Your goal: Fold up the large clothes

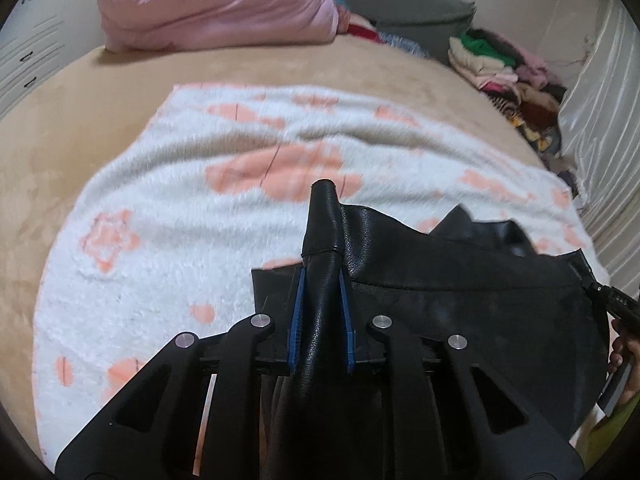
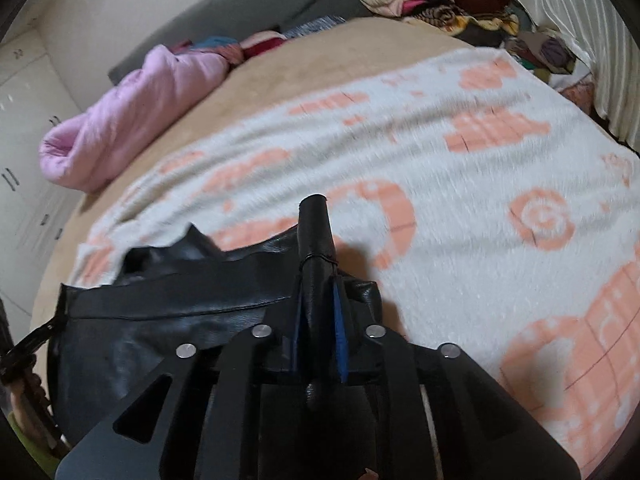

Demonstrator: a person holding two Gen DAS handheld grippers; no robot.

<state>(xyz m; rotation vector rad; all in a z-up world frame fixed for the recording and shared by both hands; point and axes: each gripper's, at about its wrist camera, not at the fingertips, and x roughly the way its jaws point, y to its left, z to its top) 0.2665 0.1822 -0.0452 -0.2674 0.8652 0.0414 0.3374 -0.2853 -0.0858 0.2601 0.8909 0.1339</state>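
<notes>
Left wrist view: the left gripper (image 1: 322, 276) is clamped on a bunched fold of a black leather garment (image 1: 460, 280), the blue pads (image 1: 298, 312) pinching the material, which pokes out past the fingertips. The rest of the garment spreads to the right toward the other hand, over a white blanket with peach motifs (image 1: 180, 208) that covers a tan bed (image 1: 80, 120). A rolled pink quilt (image 1: 216, 4) lies at the far edge; a heap of mixed clothes (image 1: 504, 68) sits far right.

Right wrist view: the right gripper (image 2: 320, 280) likewise pinches an edge of the same garment, which stretches away to its left, slack and rumpled between the two grips, the nearer part hanging off the bed's front edge.

Judging from this, the folding is at an early stage: both ends are held, but no crisp fold shows, and the garment has yet to be laid flat and doubled over.
</notes>
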